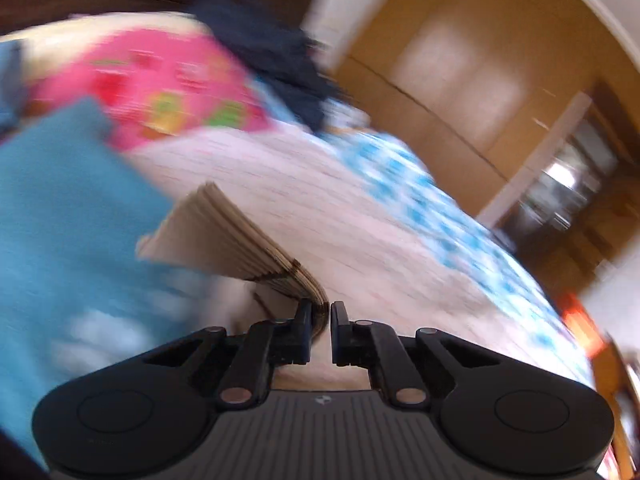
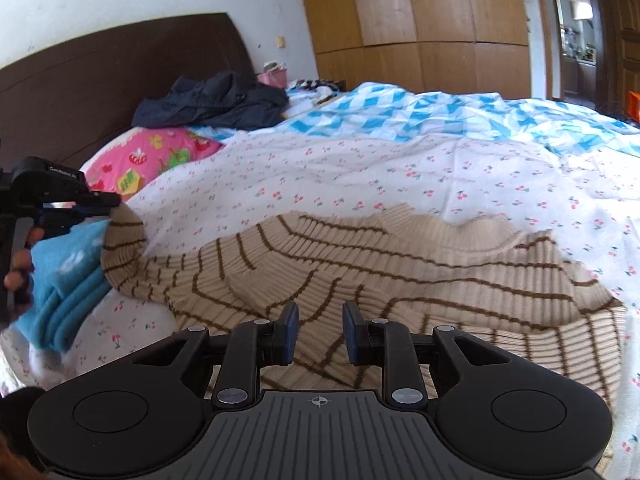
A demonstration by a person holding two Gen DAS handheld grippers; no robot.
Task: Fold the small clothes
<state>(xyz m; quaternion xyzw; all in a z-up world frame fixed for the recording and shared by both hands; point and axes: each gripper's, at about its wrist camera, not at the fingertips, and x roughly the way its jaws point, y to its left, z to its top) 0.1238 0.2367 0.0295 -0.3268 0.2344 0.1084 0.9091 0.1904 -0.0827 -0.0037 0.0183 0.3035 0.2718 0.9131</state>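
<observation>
A beige knit sweater (image 2: 400,264) with thin brown stripes lies spread on the cherry-print sheet (image 2: 360,172). My left gripper (image 1: 320,308) is shut on a ribbed edge of the sweater (image 1: 224,232), and the cloth rises out from between its fingers. From the right wrist view, the left gripper (image 2: 112,202) holds a sleeve end lifted at the far left. My right gripper (image 2: 320,312) hovers over the sweater's near part. Its jaws stand apart, and only flat cloth shows in the gap. The left wrist view is blurred.
A folded blue garment (image 2: 68,280) lies at the left under the lifted sleeve. A pink pillow (image 2: 152,160) and a dark jacket (image 2: 212,100) sit by the brown headboard (image 2: 100,80). A blue-checked quilt (image 2: 440,112) covers the far side. Wooden wardrobes (image 2: 420,20) stand behind.
</observation>
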